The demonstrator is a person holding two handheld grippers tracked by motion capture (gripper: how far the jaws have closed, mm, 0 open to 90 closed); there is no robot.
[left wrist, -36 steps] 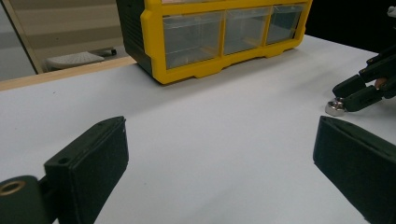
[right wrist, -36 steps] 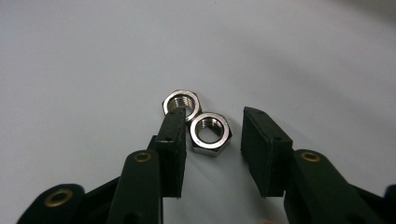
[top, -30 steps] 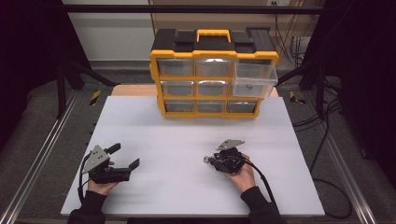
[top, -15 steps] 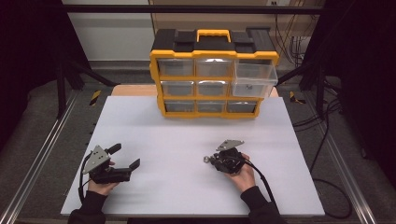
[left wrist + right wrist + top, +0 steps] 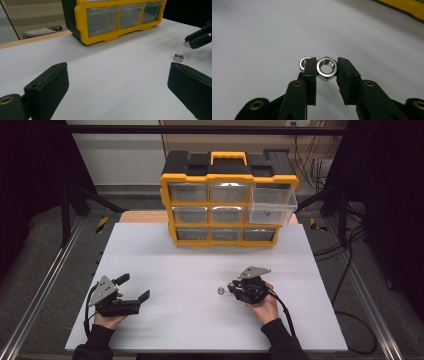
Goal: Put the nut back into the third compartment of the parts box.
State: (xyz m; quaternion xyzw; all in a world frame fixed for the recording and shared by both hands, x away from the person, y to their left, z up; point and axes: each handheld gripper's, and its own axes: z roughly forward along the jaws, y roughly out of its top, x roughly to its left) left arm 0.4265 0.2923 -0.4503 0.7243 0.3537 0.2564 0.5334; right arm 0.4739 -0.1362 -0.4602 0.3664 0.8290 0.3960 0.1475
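Nearest, right tongs [image 5: 326, 68] pinching a small silver hexagonal steel nut [image 5: 326, 68] edge-on, second loose nut [image 5: 303, 63] touching at nine o'clock and likely knocked astray on lifting, left tongs [image 5: 131, 287] gaping idle, yellow drawer cabinet [image 5: 227, 200] at twelve o'clock beyond on white tabletop [image 5: 175, 265].

White table [image 5: 165, 250]: matte surface spreading beneath and ahead of both pairs of jaws. Yellow-and-black drawer cabinet [image 5: 228, 200]: stands at the table's far edge, well beyond the jaws, with three rows of clear drawers and a yellow carry handle [image 5: 228, 156] on top. Upper right drawer [image 5: 272, 205]: pulled out past the cabinet front, a small item inside, too small to identify.
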